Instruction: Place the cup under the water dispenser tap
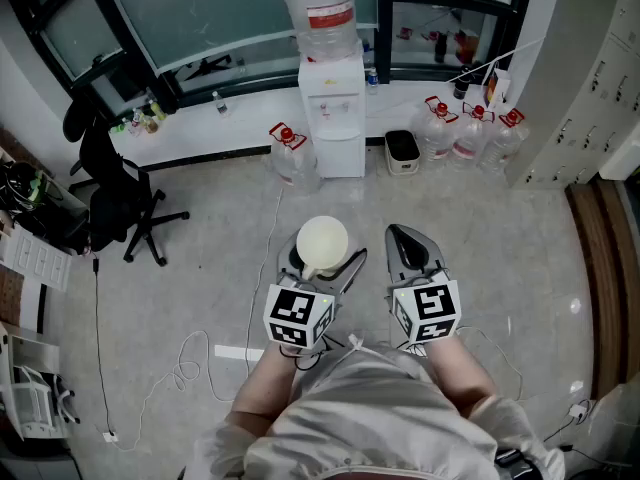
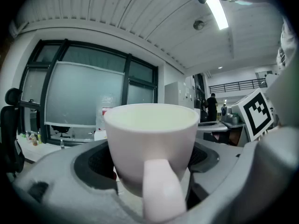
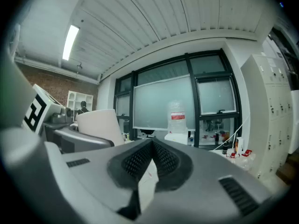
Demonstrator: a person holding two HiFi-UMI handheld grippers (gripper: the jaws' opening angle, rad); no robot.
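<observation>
A white cup (image 1: 323, 245) sits upright between the jaws of my left gripper (image 1: 322, 262), which is shut on it; in the left gripper view the cup (image 2: 152, 146) fills the middle, handle toward the camera. My right gripper (image 1: 408, 241) is shut with nothing in it, its pads (image 3: 152, 160) meeting at the tips. The white water dispenser (image 1: 332, 108) with a clear bottle (image 1: 320, 13) on top stands against the far wall, well ahead of both grippers. It shows small in the right gripper view as the dispenser (image 3: 177, 133).
Several water jugs (image 1: 470, 133) stand right of the dispenser and one jug (image 1: 289, 150) left of it. A small black bin (image 1: 402, 151) sits beside the dispenser. A black office chair (image 1: 120, 203) stands at left. Cables (image 1: 190, 363) trail over the floor. Lockers (image 1: 590, 88) line the right.
</observation>
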